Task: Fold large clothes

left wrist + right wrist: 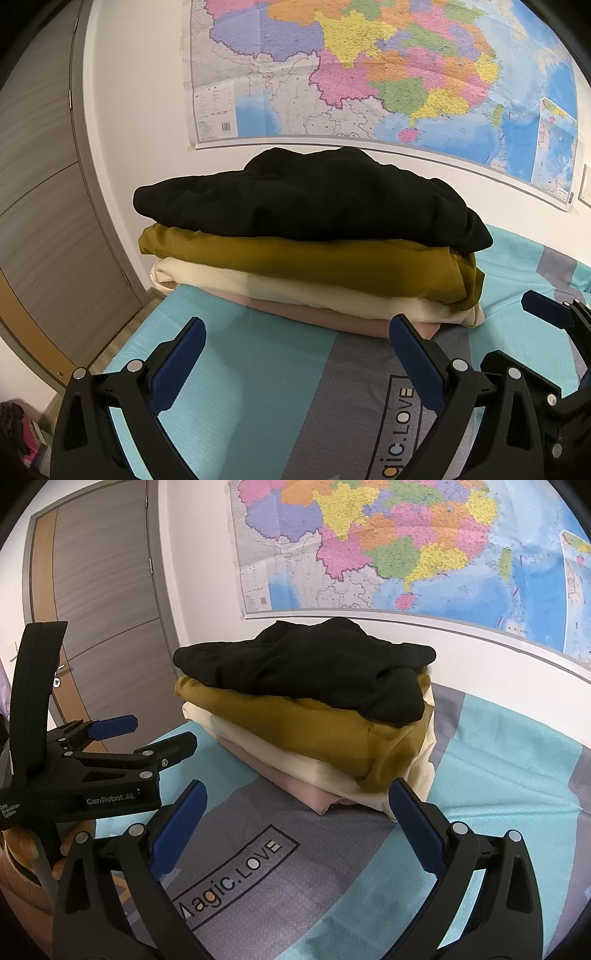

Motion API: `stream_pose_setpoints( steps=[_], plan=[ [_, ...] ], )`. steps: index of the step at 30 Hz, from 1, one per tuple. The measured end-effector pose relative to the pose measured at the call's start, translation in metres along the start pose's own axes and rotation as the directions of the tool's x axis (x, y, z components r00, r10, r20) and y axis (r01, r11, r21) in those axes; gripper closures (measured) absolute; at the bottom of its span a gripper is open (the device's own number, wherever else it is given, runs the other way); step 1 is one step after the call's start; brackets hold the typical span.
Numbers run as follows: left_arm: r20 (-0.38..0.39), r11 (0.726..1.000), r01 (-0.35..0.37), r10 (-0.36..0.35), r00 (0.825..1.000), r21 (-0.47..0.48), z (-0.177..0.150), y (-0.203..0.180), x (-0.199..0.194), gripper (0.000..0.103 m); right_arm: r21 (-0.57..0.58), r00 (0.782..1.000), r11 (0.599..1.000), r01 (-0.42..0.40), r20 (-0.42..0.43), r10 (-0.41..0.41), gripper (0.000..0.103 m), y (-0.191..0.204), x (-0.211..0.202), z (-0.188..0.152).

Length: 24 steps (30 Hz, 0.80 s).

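Right wrist view: map [406,542] behind folded stack [310,716], door [99,602] left.

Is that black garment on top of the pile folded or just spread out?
Folded. The black garment lies as a compact bundle atop the stacked mustard, cream and pink layers, not spread across the bed.

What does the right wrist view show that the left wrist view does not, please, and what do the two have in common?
Only the right wrist view shows the whole left tool from the side, the hand holding it, the door handle and the full "Magic.LOVE" print.

Only the left wrist view shows the floor strip beside the bed and clutter at the bottom left.

Both show the stack with the black garment on top, the wall map, the door and the bedspread. Both tools are open and empty.
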<state>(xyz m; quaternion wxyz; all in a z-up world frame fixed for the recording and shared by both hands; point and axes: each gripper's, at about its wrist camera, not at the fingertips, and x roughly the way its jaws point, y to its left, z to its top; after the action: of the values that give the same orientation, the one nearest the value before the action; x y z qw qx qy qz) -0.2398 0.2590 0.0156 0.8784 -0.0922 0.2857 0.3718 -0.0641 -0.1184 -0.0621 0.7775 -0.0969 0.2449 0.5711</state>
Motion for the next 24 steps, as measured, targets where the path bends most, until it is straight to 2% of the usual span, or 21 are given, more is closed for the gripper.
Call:
stream_pose_setpoints(
  steps=[24],
  plan=[
    [-0.011, 1.0, 0.006, -0.006, 1.0, 0.001, -0.0037, -0.0028, 0.0008, 0.007, 0.007, 1.0, 1.0, -0.006, -0.013, 0.006, 0.006, -0.0015, 0.0037, -0.0013]
  ],
)
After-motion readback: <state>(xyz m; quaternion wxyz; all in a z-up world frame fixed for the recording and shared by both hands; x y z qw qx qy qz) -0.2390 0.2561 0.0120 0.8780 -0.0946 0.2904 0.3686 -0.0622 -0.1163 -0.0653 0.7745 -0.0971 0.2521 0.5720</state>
